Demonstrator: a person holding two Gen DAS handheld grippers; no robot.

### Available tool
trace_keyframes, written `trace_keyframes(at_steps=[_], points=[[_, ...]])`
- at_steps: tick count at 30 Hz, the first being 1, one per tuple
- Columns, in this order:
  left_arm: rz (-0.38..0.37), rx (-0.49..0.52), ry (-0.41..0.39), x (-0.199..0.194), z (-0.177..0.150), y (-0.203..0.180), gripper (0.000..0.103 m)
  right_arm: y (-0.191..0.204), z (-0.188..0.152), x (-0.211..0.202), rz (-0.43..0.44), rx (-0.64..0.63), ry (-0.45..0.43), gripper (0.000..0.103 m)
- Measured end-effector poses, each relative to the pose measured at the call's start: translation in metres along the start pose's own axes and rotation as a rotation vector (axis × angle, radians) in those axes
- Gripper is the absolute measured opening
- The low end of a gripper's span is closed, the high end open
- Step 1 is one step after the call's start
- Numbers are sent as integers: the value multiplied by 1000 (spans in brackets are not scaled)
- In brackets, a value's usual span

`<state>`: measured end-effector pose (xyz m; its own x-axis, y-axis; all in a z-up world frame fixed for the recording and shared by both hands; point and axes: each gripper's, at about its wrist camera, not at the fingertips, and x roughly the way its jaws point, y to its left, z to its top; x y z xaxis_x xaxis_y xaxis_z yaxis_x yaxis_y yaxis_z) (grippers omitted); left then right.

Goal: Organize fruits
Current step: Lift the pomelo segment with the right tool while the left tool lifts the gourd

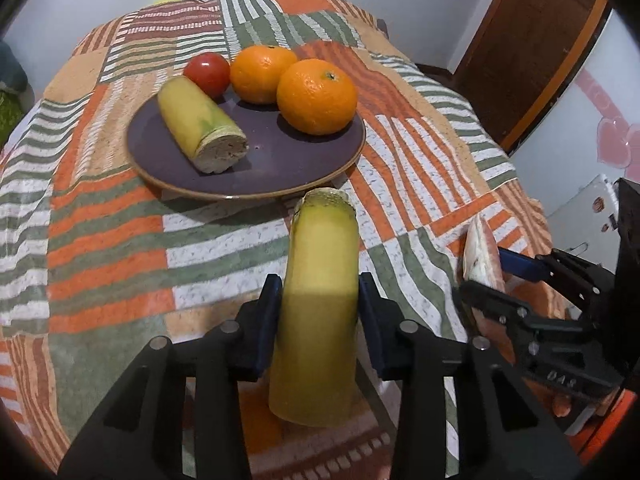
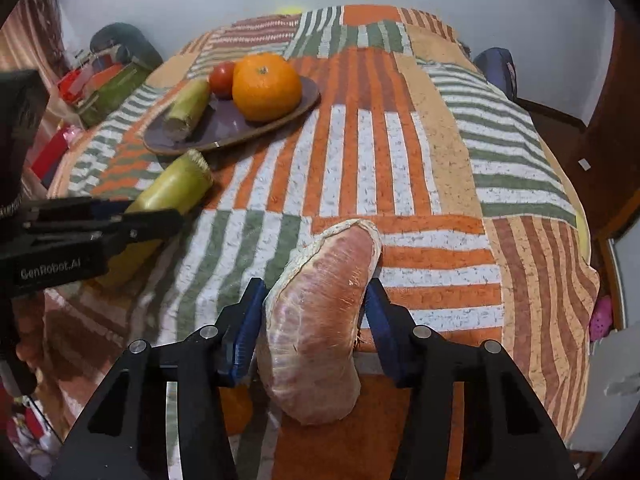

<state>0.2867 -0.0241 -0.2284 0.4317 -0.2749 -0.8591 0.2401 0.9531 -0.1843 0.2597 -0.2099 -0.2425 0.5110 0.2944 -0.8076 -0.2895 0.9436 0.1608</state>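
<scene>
My left gripper [image 1: 318, 320] is shut on a yellow-green cut stalk piece [image 1: 320, 304] and holds it above the cloth, just in front of the purple plate [image 1: 272, 160]. On the plate lie a second stalk piece [image 1: 200, 124], a red tomato [image 1: 208, 73] and two oranges [image 1: 316, 96] [image 1: 262, 74]. My right gripper [image 2: 310, 332] is shut on a peeled pink pomelo segment [image 2: 320, 320], held over the table's near side. In the right wrist view the plate [image 2: 296, 114], one orange [image 2: 266, 86] and the left gripper's stalk piece [image 2: 176, 190] show at left.
A striped orange, green and white cloth [image 1: 100, 240] covers the round table. Clutter and boxes [image 2: 100, 84] stand off the table's left side. A brown door [image 1: 532, 52] is at the right. The right gripper [image 1: 500, 276] shows at the right edge of the left wrist view.
</scene>
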Motion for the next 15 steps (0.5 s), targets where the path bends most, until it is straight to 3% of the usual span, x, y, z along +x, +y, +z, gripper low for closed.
trace_keyframes(at_steps=[15], points=[[20, -73, -175, -82, 8, 19, 36, 23, 49, -40, 16, -71, -158, 43]])
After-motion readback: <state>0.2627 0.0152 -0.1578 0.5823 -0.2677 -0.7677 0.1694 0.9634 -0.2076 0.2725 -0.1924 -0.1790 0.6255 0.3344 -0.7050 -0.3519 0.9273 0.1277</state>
